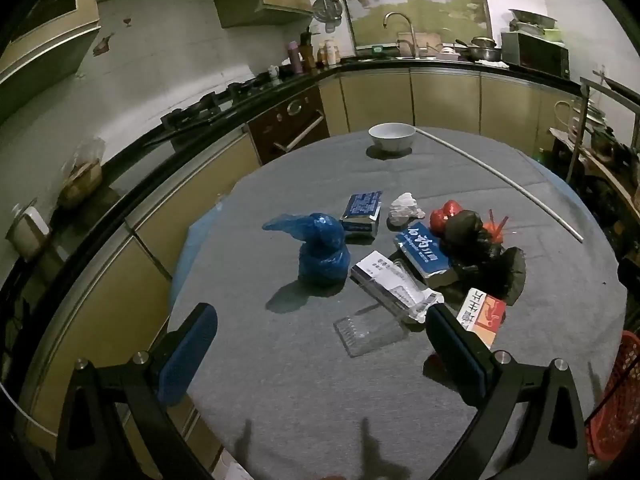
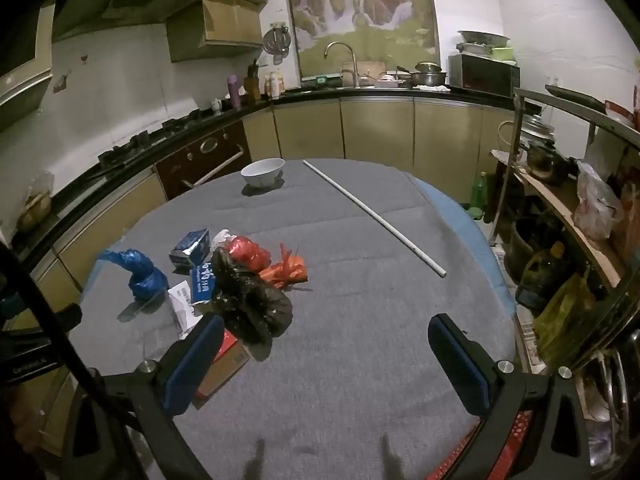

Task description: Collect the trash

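Both sets of jaws gape, holding nothing. Trash clusters mid-desk (image 1: 280, 380): blue bag (image 1: 322, 250) at my left gripper's (image 1: 320, 348) twelve o'clock. I'd descend squarely, straddling its knot before closing.

Black frames, blue-padded jaws, silver screws (image 1: 141, 357).

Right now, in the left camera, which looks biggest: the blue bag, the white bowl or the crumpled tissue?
1. Blue bag, biggest.
2. White bowl, though it sits farther away, so this is unsure.
3. Crumpled tissue, smallest.
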`<state>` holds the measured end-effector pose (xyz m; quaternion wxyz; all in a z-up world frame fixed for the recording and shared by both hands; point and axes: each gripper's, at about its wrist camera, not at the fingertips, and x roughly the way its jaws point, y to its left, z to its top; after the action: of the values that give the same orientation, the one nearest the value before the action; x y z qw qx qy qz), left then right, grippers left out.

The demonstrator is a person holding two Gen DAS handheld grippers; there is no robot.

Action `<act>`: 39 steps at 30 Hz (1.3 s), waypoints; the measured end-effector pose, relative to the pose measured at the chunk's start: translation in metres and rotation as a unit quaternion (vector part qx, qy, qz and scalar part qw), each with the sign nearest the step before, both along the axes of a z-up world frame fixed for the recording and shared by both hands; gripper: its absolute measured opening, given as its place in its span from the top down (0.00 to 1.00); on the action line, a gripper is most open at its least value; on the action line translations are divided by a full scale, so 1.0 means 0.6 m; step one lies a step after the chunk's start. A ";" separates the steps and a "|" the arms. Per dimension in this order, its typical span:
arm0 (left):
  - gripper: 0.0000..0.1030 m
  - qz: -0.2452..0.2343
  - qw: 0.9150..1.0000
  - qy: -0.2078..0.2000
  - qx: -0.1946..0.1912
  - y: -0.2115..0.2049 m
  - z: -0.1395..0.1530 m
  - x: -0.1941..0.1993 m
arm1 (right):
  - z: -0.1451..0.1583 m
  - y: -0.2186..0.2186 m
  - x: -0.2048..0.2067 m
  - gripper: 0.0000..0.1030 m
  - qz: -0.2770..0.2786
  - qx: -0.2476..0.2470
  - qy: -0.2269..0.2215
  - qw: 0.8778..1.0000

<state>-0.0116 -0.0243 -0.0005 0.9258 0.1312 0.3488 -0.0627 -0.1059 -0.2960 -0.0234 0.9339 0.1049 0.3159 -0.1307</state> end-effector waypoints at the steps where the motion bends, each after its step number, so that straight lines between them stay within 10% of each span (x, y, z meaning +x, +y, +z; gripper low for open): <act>1: 0.00 -0.002 1.000 0.000 0.000 -0.001 0.000 0.000 | 0.001 0.001 0.000 0.00 -0.001 -0.005 0.001 1.000; 39: 0.00 -0.011 1.000 0.007 -0.016 0.004 0.002 -0.004 | 0.018 0.027 -0.005 0.00 0.020 0.012 0.016 1.000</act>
<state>-0.0140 -0.0217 0.0005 0.9246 0.1198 0.3528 -0.0799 -0.1089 -0.2800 -0.0125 0.9297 0.1074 0.3347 -0.1098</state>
